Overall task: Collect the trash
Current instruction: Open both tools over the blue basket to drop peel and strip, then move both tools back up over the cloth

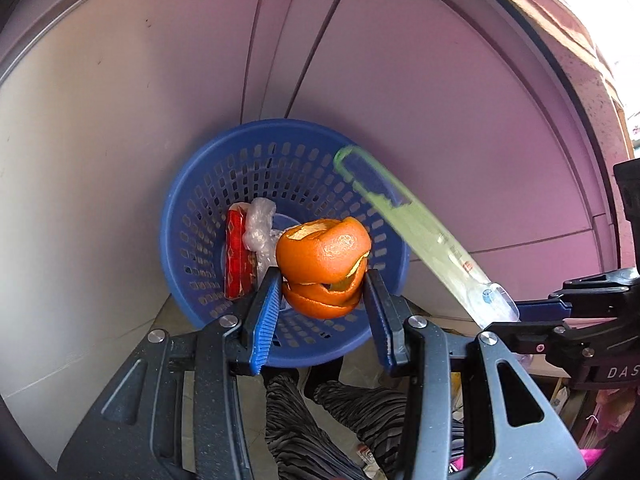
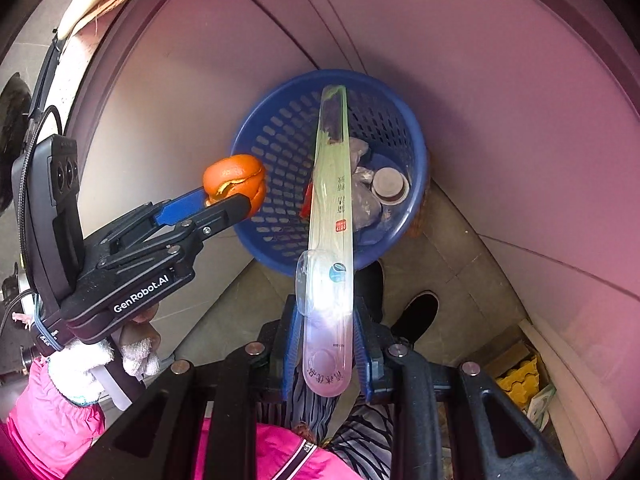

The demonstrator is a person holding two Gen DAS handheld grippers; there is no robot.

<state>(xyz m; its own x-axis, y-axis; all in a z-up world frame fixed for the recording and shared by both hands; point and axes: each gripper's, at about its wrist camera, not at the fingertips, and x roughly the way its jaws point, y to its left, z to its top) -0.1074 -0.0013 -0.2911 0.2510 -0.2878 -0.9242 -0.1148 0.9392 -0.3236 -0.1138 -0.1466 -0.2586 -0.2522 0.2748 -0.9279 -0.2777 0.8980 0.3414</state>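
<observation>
Angling both claws down, peel [image 1: 323, 268] over basket [image 1: 208, 184].

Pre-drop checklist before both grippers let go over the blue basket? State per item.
1. Left gripper clamped on orange peel: ok, pads press both sides.
2. Right gripper clamped on the clear plastic tube package: ok, held at its near end.
3. Peel over the blue basket opening: ok in the left wrist view; in the right wrist view it sits at the rim edge, so cannot tell for sure.
4. Package tip over the basket: ok, though its length may catch the rim.
5. Room in the basket: ok, a red wrapper and crumpled plastic lie low.
6. Basket steady on the floor: cannot tell.
</observation>
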